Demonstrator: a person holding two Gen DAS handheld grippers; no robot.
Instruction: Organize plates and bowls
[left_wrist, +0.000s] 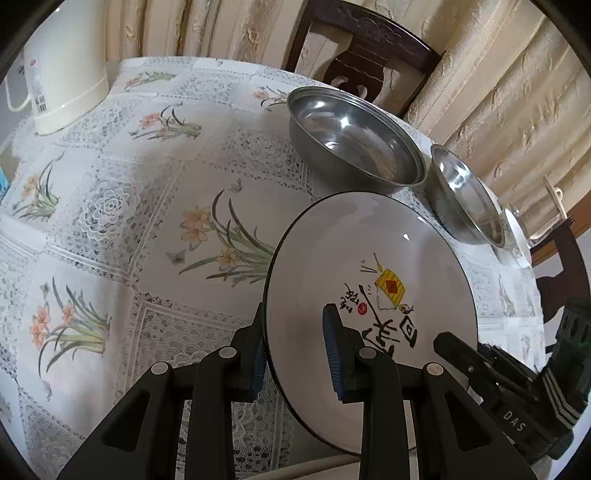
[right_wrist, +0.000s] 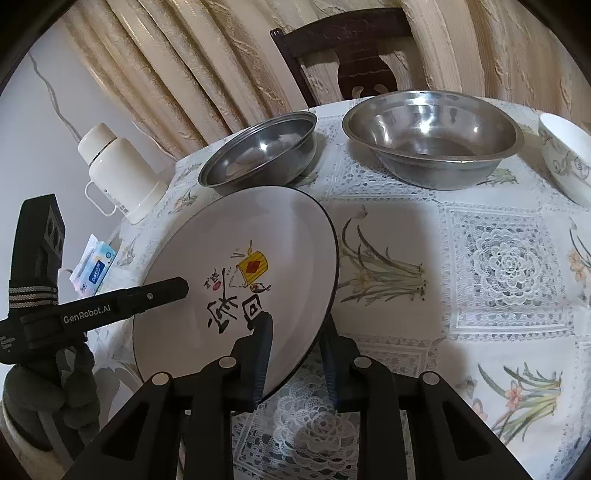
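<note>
The plate (left_wrist: 369, 266), white with a black rim and painted brush characters, is held tilted above the flowered tablecloth (left_wrist: 122, 206), just in front of the two steel bowls. In the left wrist view, the left gripper (left_wrist: 295, 354) clamps the plate's near rim, one blue pad (left_wrist: 332, 354) on its face, and the large steel bowl (left_wrist: 351, 140) sits beyond.

In the right wrist view, the right gripper (right_wrist: 295, 354) pinches the plate (right_wrist: 236, 280) at its lower right edge, while the left gripper (right_wrist: 159, 291) reaches across its face. Behind the plate stand the small steel bowl (right_wrist: 258, 151) and the large steel bowl (right_wrist: 432, 136).
</note>
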